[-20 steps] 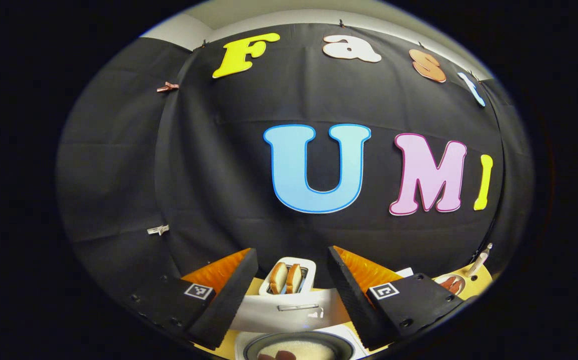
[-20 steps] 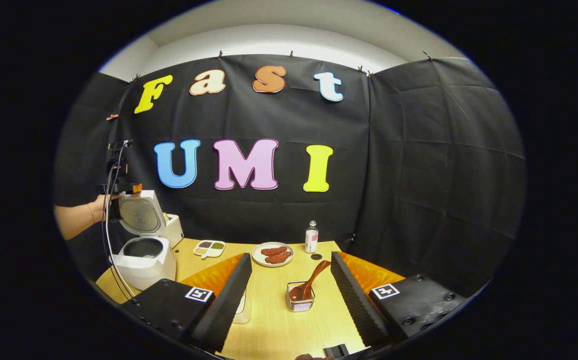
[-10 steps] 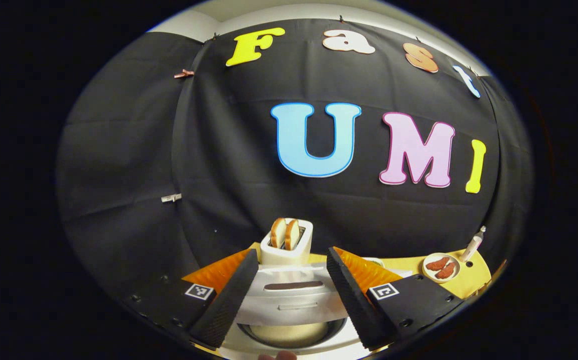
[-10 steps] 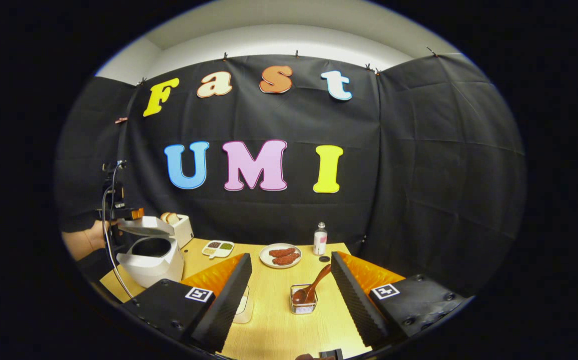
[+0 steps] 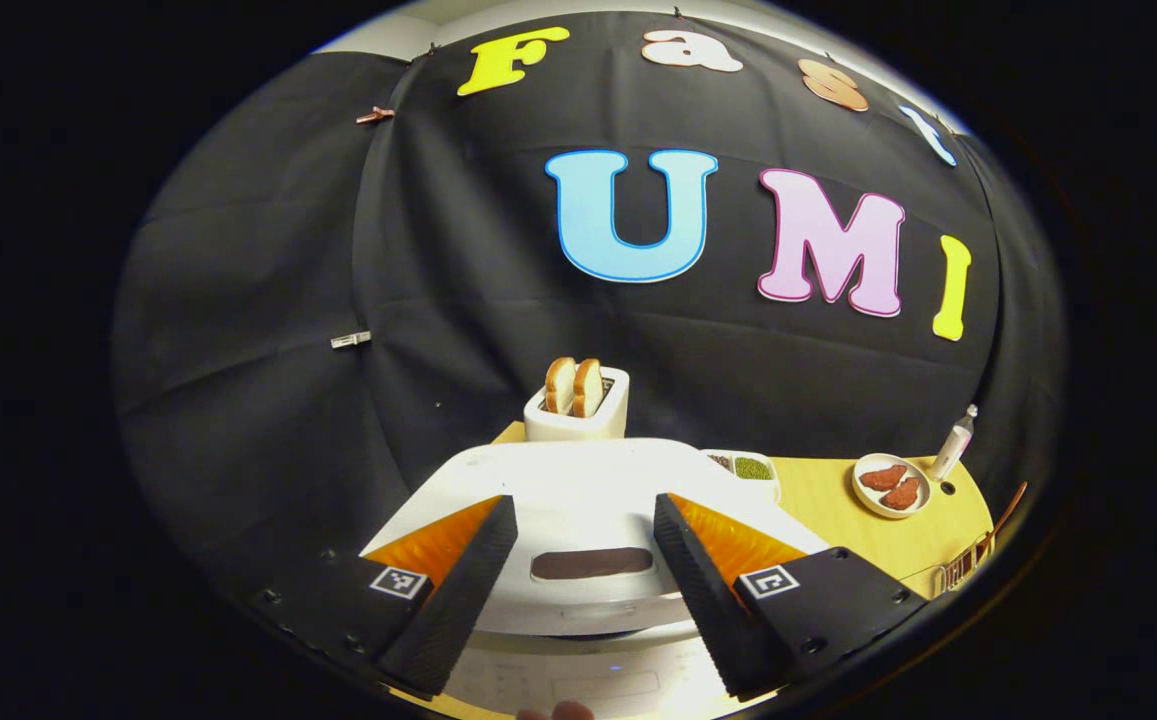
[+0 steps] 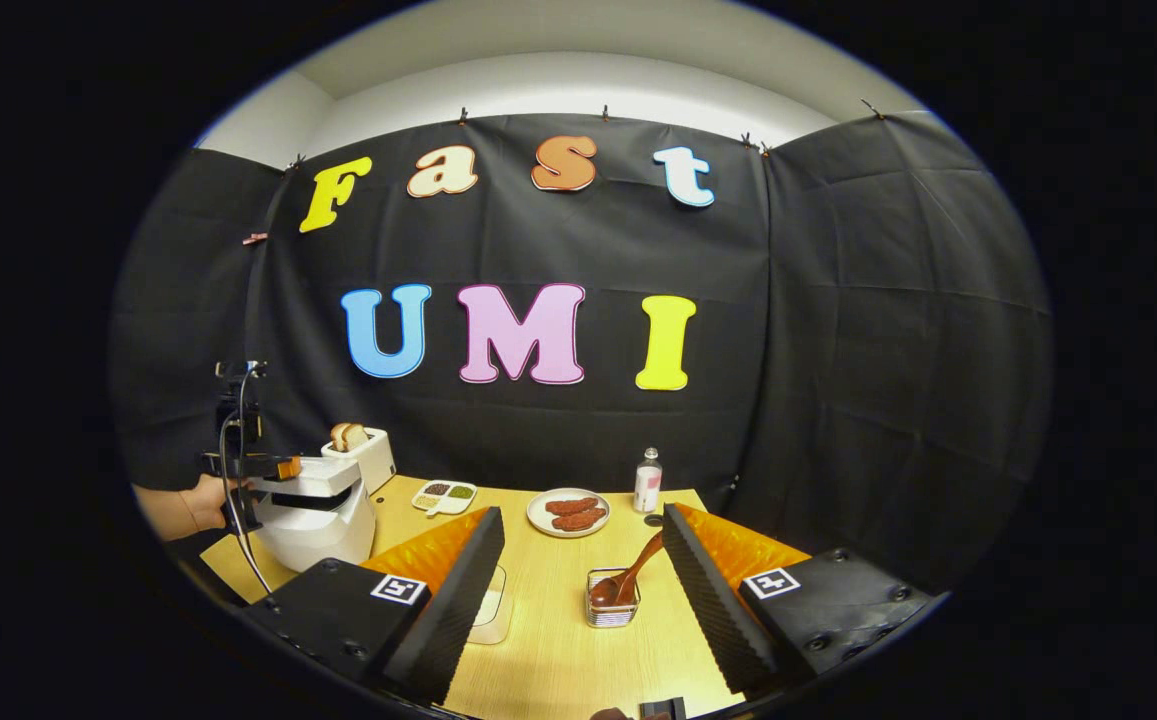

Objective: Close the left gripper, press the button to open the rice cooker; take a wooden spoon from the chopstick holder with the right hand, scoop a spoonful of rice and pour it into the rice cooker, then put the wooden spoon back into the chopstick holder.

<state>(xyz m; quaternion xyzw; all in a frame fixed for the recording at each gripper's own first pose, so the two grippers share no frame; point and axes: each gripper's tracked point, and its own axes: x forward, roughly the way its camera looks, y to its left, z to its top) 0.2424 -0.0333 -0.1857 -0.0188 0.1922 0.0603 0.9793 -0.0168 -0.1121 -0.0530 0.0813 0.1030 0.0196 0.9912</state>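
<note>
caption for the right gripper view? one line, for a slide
Open right tongs face the wooden spoon in its chopstick holder; far left, the left tongs rest on the nearly shut rice cooker.

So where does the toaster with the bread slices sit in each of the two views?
Left gripper view: the toaster stands at centre, just beyond the rice cooker lid, above the gap between the open fingers.
Right gripper view: the toaster is at far left, behind the rice cooker, at the table's back edge.
Shared landmark: the plate of red food.
</note>
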